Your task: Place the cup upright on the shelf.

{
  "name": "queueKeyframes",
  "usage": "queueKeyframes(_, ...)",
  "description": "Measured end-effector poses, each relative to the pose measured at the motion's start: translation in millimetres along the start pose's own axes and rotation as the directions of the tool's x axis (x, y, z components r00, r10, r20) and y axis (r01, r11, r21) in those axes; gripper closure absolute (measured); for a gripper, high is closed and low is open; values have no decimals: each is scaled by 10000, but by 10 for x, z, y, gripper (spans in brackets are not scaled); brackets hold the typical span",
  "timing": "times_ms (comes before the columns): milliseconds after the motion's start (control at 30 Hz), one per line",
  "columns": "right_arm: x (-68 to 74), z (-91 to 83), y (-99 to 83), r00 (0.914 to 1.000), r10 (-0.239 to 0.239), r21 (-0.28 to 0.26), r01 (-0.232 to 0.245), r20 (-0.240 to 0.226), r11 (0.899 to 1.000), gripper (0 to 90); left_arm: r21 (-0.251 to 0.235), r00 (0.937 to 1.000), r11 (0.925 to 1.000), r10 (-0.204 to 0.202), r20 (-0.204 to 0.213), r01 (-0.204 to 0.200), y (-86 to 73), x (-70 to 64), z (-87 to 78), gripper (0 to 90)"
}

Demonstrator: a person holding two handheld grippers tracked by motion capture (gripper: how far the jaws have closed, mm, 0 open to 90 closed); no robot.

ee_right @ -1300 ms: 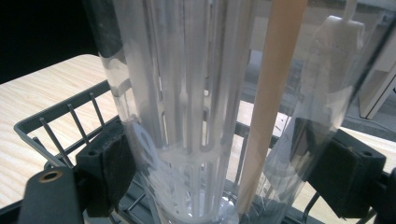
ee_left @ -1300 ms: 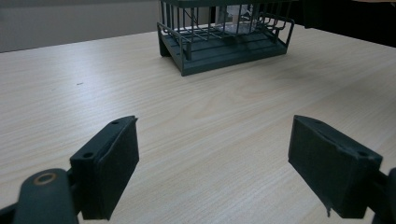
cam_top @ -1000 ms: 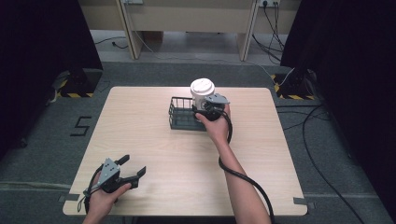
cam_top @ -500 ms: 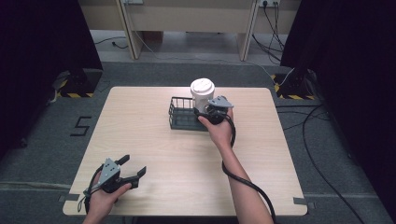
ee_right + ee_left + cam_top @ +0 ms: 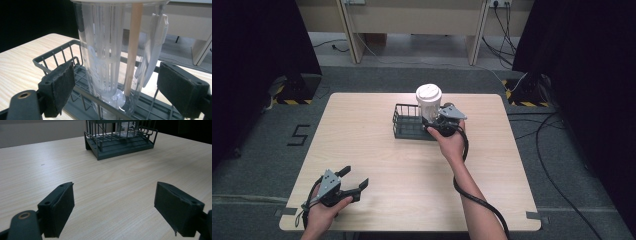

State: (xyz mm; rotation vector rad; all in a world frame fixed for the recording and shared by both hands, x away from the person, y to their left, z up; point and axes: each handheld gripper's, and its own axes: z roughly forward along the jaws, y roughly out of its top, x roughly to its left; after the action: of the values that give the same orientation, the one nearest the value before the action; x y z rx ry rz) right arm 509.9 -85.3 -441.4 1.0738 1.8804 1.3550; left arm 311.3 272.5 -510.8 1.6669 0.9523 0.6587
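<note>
A clear plastic cup (image 5: pixel 428 101) with a white lid stands upright in the right end of a dark wire basket (image 5: pixel 404 125) at the table's far middle. In the right gripper view the cup (image 5: pixel 110 50) holds a wooden stick (image 5: pixel 133 50) and a white plastic utensil (image 5: pixel 155 45). My right gripper (image 5: pixel 435 120) is open, one jaw on each side of the cup's lower part with a gap to each. My left gripper (image 5: pixel 354 180) rests open near the front left corner, nothing between its jaws. It faces the basket (image 5: pixel 120 142) from well back.
The light wooden table (image 5: pixel 377 150) has bare surface between the two grippers. The right gripper's black cable (image 5: pixel 472 195) trails along the forearm to the front edge. Dark curtains and floor cables surround the table.
The right hand has drifted very slightly toward the near right beside the cup. The cup, the basket and the left gripper have not moved.
</note>
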Motion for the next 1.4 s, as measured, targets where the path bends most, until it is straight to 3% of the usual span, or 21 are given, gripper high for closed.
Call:
queueKeyframes(767, -105, -437, 16, 9998, -100, -202, 97, -171, 9997, 172, 67, 10000, 10000, 48, -48, -48, -2, 2, 1, 159)
queueKeyframes(1400, -232, -778, -135, 10000, 34, -161, -35, -89, 9999, 182, 87, 10000, 10000, 36, -80, -35, -5, 0, 5, 159)
